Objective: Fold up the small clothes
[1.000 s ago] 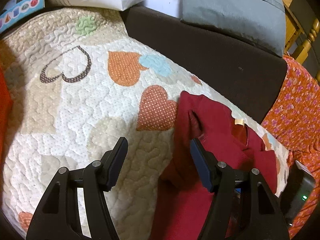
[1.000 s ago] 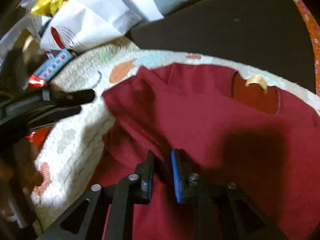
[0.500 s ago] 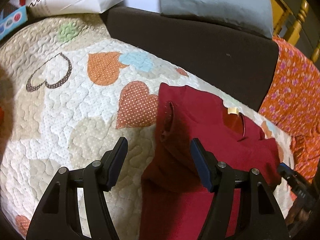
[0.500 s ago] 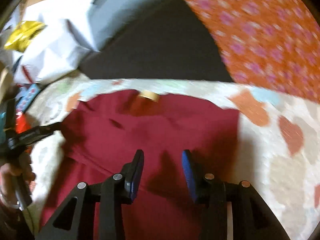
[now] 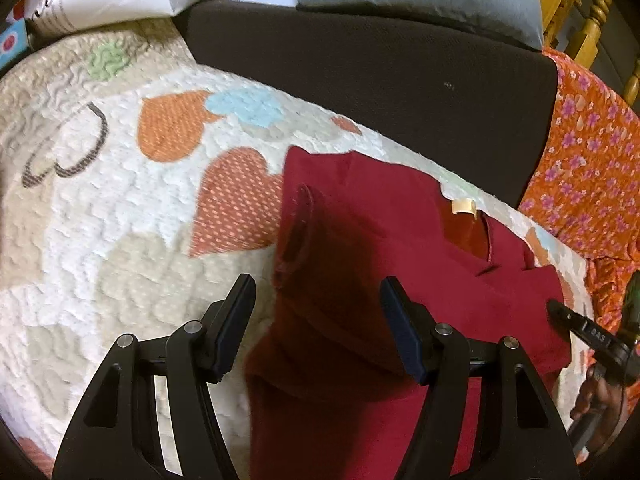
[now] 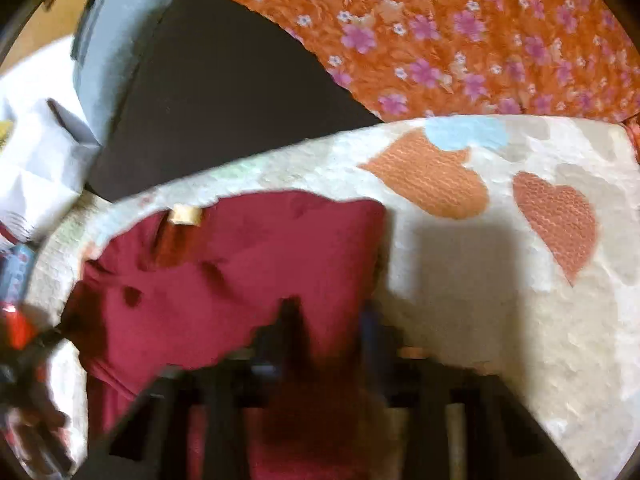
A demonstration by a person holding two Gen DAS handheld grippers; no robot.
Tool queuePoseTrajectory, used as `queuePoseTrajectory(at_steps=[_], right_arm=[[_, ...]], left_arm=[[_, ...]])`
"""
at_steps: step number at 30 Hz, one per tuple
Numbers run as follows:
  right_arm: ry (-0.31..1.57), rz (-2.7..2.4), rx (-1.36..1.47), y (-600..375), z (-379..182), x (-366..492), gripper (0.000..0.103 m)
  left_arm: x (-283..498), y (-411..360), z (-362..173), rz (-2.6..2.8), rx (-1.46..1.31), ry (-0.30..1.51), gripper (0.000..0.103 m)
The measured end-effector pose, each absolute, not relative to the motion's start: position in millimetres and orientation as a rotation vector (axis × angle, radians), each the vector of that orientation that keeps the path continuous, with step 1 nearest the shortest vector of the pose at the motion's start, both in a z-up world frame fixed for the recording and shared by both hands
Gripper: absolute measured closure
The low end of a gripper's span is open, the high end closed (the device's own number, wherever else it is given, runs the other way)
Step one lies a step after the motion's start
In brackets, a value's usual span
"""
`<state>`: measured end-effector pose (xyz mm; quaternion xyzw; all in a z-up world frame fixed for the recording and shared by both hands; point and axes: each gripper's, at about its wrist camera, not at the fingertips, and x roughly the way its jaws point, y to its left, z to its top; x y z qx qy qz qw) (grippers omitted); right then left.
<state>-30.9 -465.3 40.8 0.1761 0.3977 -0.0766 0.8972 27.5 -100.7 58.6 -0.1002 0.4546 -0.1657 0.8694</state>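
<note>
Red shirt lies at the quilt's far edge, under both grippers. Left gripper spread, holding nothing. Right gripper has just been closing; blurred, grip unclear.

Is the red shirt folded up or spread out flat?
Partly folded. The red shirt has one sleeve side turned over its middle on the quilt, but it is not a neat bundle yet.

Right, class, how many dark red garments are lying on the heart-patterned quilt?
1. The dark red garment lies partly folded on the quilt, its top near the quilt's far edge by the dark cushion. Another could be hidden outside the views.
</note>
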Motion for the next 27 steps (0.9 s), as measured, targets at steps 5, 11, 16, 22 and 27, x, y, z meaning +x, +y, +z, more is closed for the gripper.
queuePoseTrajectory(at_steps=[5, 11, 16, 22, 27], right_arm=[[0.739, -0.307, 0.123, -463, 55, -46, 0.098], [0.751, -0.293, 0.356, -498, 37, -71, 0.097], [0.705, -0.205, 0.221, -461, 68, -87, 0.096], [0.807, -0.126, 0.075, -425, 42, -75, 0.096], [0.871, -0.216, -0.016, -438, 9, -84, 0.096]], left_arm=[[20, -114, 64, -0.386, -0.156, 0.91, 0.038], [21, -117, 46, -0.349, -0.115, 0.979, 0.038], [19, -112, 54, -0.329, -0.108, 0.939, 0.038], [19, -117, 45, -0.339, -0.101, 0.981, 0.038], [18, -121, 44, -0.341, -0.079, 0.983, 0.038]])
